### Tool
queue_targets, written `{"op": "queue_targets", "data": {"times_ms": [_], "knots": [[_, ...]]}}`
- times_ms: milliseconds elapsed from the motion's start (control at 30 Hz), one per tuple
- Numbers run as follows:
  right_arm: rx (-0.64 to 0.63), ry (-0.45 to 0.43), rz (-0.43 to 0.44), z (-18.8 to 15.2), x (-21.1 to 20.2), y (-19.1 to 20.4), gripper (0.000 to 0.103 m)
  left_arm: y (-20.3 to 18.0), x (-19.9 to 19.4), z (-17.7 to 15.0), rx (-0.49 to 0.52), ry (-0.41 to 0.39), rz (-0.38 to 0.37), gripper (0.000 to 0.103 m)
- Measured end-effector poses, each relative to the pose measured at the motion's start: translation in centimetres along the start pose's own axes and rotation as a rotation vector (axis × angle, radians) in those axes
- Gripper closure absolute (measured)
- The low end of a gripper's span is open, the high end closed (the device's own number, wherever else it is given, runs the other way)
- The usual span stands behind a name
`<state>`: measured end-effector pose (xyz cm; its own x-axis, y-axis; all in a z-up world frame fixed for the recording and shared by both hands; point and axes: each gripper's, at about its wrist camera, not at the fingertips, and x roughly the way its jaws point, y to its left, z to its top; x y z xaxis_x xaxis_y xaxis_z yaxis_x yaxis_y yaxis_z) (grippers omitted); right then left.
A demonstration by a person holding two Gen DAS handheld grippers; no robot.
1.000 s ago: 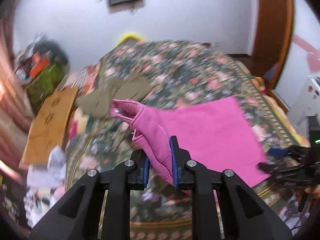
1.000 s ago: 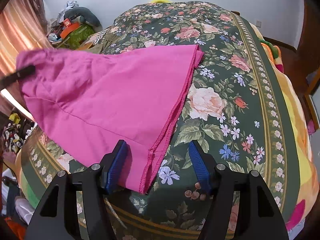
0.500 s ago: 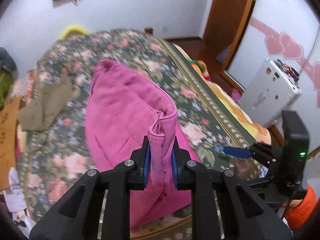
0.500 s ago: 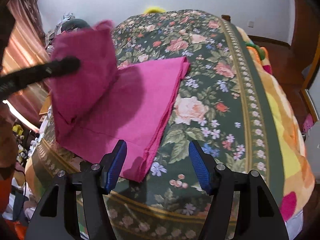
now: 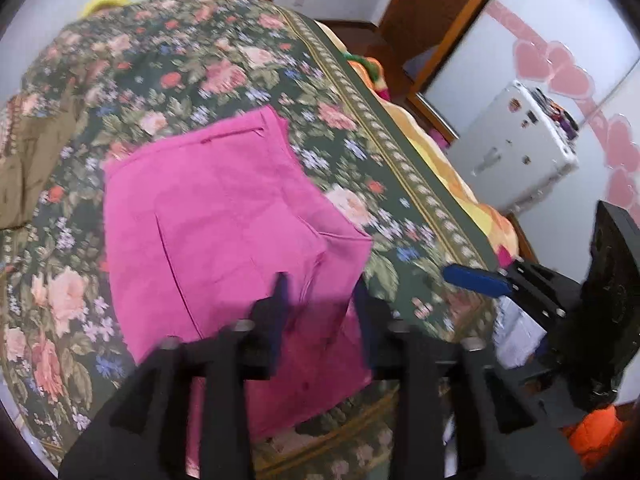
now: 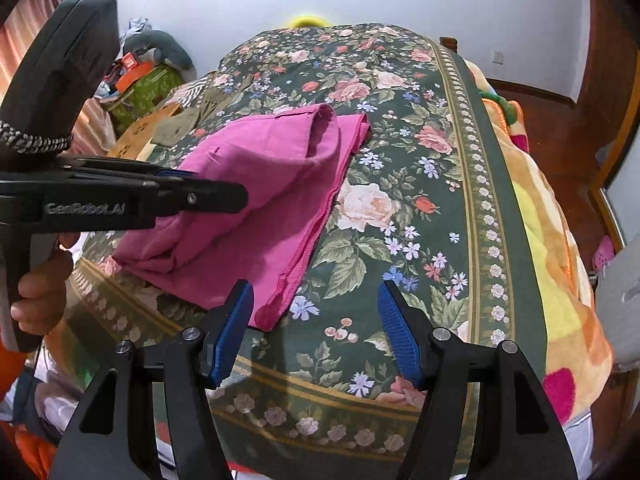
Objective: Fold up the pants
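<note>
Having just been opened, the left hand-held gripper (image 5: 320,300) has let go of the pants (image 5: 224,232), now laid doubled at lower centre on the bed (image 5: 224,60); blurred pads seemingly clear. The right hand-held gripper (image 6: 316,332) stands wide, empty. One fold appears done.

Matt pink cloth pants (image 5: 224,236) on a floral woven bedspread (image 6: 432,208).

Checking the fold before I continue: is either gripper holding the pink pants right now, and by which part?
Neither. The left gripper has just been opening above the pink pants, pads off the cloth. The right gripper is open, empty.
</note>
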<state>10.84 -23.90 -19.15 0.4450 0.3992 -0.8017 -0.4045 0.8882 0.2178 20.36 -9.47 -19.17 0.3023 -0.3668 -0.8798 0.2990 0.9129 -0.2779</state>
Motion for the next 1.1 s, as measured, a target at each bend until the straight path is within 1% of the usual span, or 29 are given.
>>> {"op": "queue_targets", "data": {"times_ms": [33,67,200,233,333,367,467,567,633,700,800,867,967,1033,1100], "knots": [[-0.003,0.001,0.000,0.0,0.0,0.1,0.041,0.1,-0.3,-0.1,-0.003,-0.008,-0.003,0.048],[-0.008,0.003,0.001,0.2,0.1,0.3,0.041,0.2,-0.6,-0.1,-0.002,-0.023,0.008,0.048],[-0.017,-0.009,0.014,0.4,0.0,1.2,0.041,1.2,-2.7,0.2,0.000,-0.089,0.096,0.047],[-0.016,-0.013,0.019,0.6,0.0,1.4,0.039,1.5,-3.0,0.4,-0.004,-0.101,0.109,0.047],[-0.021,-0.037,0.034,1.1,-0.1,2.1,0.038,3.6,-4.6,1.0,-0.024,-0.150,0.187,0.043],[-0.023,-0.041,0.037,1.3,0.0,2.3,0.038,4.6,-5.1,1.3,-0.032,-0.165,0.226,0.042],[-0.022,-0.054,0.051,2.0,0.5,3.0,0.038,7.0,-5.7,2.2,-0.049,-0.180,0.296,0.041],[-0.016,-0.046,0.060,2.4,1.5,3.2,0.038,8.9,-5.5,3.2,-0.048,-0.182,0.358,0.037],[-0.015,-0.029,0.054,2.6,2.6,3.2,0.038,9.9,-4.8,4.1,-0.035,-0.174,0.401,0.035],[-0.020,-0.008,0.026,2.5,3.8,3.1,0.038,10.9,-3.6,5.1,-0.022,-0.158,0.435,0.034],[-0.013,0.034,0.037,2.1,5.4,2.6,0.037,12.2,-1.3,6.7,-0.037,-0.114,0.445,0.034],[0.003,0.018,0.058,1.9,5.6,2.1,0.035,12.6,0.5,7.7,-0.036,-0.086,0.434,0.034],[0.006,-0.012,0.070,1.5,5.5,1.8,0.035,12.6,3.5,9.1,0.011,-0.040,0.440,0.034],[0.006,-0.016,0.073,1.5,5.5,1.7,0.035,12.5,5.5,9.8,0.052,0.000,0.440,0.027],[-0.007,-0.012,0.072,1.7,5.5,1.8,0.035,12.9,7.2,10.2,0.071,0.034,0.467,0.026]]}}
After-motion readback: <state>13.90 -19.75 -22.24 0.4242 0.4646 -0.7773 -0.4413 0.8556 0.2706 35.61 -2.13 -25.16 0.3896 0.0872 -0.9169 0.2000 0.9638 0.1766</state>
